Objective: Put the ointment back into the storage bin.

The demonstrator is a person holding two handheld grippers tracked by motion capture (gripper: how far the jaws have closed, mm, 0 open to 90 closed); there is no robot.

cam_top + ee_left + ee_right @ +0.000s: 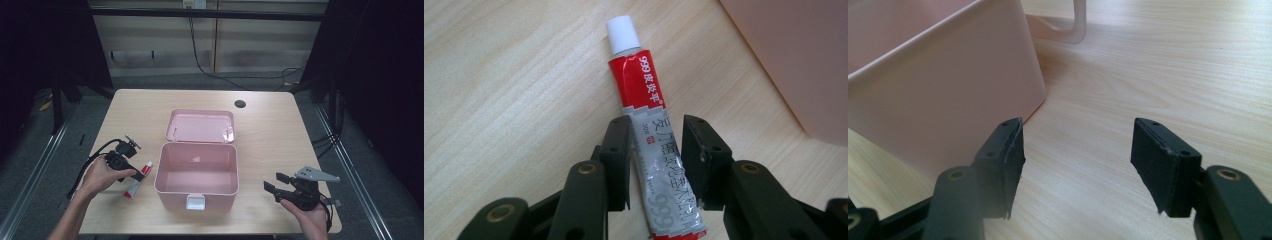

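A red and silver tube (138, 181) with a white cap lies on the wooden table just left of the open pink box (172, 196). My left gripper (134, 174) points down at it. In the left gripper view the tube (644, 100) runs between the two pads of the left gripper (656, 125); the left pad sits against it and a thin gap shows at the right pad. My right gripper (272, 181) rests to the right of the box, jaws wide apart with bare table between them (1078, 135), next to the box wall (938, 90).
The box's lid (200, 125) lies back flat behind it, and a white latch (195, 202) hangs at its front. A dark cable hole (240, 104) is near the table's far edge. Cables trail on the floor behind the table.
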